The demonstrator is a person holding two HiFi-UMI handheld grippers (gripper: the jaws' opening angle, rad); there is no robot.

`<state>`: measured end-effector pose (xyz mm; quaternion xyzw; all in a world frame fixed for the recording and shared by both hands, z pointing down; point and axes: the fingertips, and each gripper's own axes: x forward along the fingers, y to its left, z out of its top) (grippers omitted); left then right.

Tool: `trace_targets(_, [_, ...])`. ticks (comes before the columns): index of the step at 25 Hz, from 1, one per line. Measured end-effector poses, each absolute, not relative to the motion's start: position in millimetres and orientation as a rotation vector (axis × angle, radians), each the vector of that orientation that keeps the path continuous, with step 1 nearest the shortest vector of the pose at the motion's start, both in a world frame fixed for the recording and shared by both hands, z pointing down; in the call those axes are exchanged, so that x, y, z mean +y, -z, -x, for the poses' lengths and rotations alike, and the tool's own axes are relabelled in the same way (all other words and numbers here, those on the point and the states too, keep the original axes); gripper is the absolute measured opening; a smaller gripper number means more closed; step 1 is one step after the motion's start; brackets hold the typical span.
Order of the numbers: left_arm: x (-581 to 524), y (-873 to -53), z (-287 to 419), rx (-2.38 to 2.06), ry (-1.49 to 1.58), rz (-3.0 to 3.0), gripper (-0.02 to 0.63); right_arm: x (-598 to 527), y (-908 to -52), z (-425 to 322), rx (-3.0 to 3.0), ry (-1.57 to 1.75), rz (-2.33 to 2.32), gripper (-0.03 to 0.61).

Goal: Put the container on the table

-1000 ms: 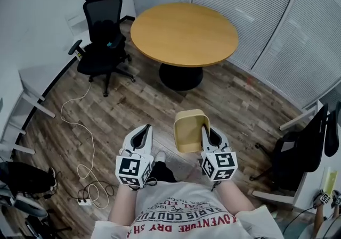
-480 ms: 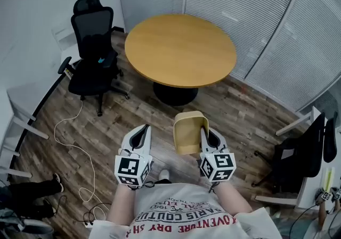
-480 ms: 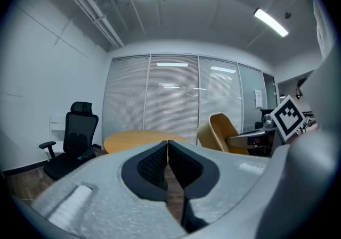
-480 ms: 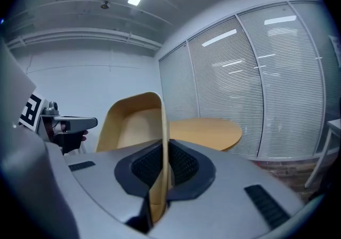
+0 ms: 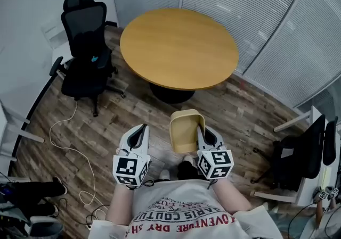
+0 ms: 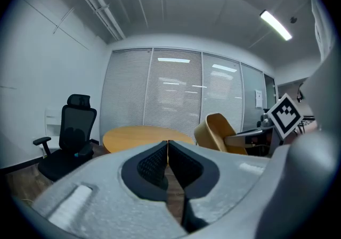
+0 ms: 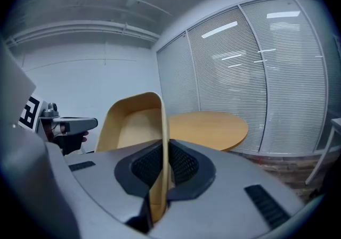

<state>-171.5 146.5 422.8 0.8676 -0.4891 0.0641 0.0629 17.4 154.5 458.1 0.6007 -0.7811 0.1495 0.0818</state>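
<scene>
A tan, open-topped container hangs in the air in front of the person, short of the round wooden table. My right gripper is shut on the container's right wall, which stands pinched between the jaws. The container shows at the right in the left gripper view, with the table beyond the jaws. The table lies ahead in the right gripper view too. My left gripper is shut on nothing, left of the container and apart from it.
A black office chair stands left of the table. Another black chair is at the right. A white cable trails over the wooden floor at the left. Blinds cover the glass wall behind the table.
The person has stepped toward the table, which now sits nearer and lower in the head view. Both grippers keep their pose, and the container stays in the right gripper.
</scene>
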Motion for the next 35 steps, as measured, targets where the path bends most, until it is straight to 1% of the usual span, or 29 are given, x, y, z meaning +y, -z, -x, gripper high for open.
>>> trace_targets(6, [104, -434, 158, -1.511, -0.223, -2.579, 0.011, 107, -479, -30, -2.354, -0.508, -1.732, 0.028])
trace_targets(11, [46, -431, 141, -1.599, -0.228, -2.54, 0.011, 37, -478, -52, -2.399, -0.511, -1.682, 0.028])
trace_targets(18, [-39, -420, 86, -1.672, -0.222, -2.522, 0.011, -64, -470, -106, -2.469, -0.502, -1.607, 0.026])
trace_targets(26, [-110, -426, 31, -1.662, -0.249, -2.515, 0.011, -141, -479, -150, -2.472, -0.53, -1.549, 0.026])
trace_targets(35, [-218, -430, 29, -1.571, -0.262, -2.577, 0.011, -228, -479, -151, -2.418, -0.497, -1.625, 0.026])
